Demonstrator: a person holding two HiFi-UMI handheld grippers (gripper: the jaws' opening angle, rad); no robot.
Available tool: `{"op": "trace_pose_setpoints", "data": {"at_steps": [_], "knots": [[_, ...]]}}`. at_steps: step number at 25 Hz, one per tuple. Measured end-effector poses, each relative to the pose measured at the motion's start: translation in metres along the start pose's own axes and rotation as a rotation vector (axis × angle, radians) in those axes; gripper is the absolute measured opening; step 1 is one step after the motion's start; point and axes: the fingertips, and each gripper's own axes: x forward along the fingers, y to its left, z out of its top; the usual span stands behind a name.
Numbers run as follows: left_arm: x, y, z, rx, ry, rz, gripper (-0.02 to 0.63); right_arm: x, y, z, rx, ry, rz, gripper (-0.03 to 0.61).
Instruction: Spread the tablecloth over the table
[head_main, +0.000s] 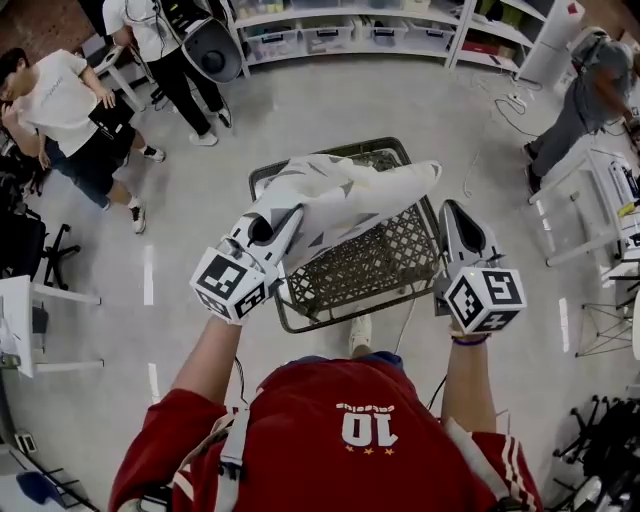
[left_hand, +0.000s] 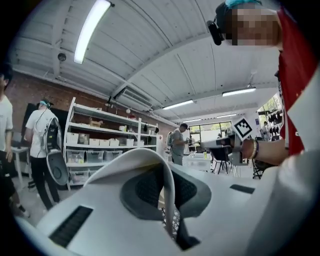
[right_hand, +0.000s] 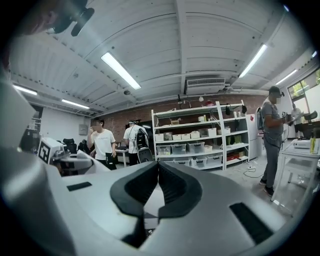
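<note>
A white tablecloth with a grey pattern hangs bunched above the far half of a small dark wire-mesh table, running from left to upper right. My left gripper is at the cloth's left end and is shut on it. In the left gripper view the cloth lies folded over the jaws, and the left gripper pinches it. My right gripper hovers by the table's right edge, just below the cloth's right tip. In the right gripper view the right gripper is shut, and I see no cloth between its pads.
Shelves with bins line the far wall. Two people stand at the back left, and another person bends over a white table at the right. A cable trails over the floor behind the mesh table.
</note>
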Motion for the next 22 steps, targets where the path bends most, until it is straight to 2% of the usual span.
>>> {"op": "trace_pose_setpoints", "data": {"at_steps": [6,11,16,18,22], "knots": [[-0.041,-0.023,-0.108,-0.101,0.133,0.026,0.006,-0.022,0.039,-0.015,-0.013,0.029,0.000,0.015],[-0.051,-0.013,-0.162,-0.252,0.193,0.080,0.006,-0.034,0.048,-0.030,-0.009,0.065,-0.004,0.015],[-0.049,0.001,-0.195,-0.338,0.256,0.132,0.006,-0.040,0.048,-0.041,-0.007,0.099,-0.001,0.015],[-0.047,0.006,-0.207,-0.349,0.286,0.153,0.006,-0.039,0.047,-0.046,-0.009,0.110,0.002,0.015],[-0.045,0.013,-0.241,-0.283,0.373,0.199,0.025,-0.029,0.039,-0.060,-0.011,0.123,0.005,0.015]]}}
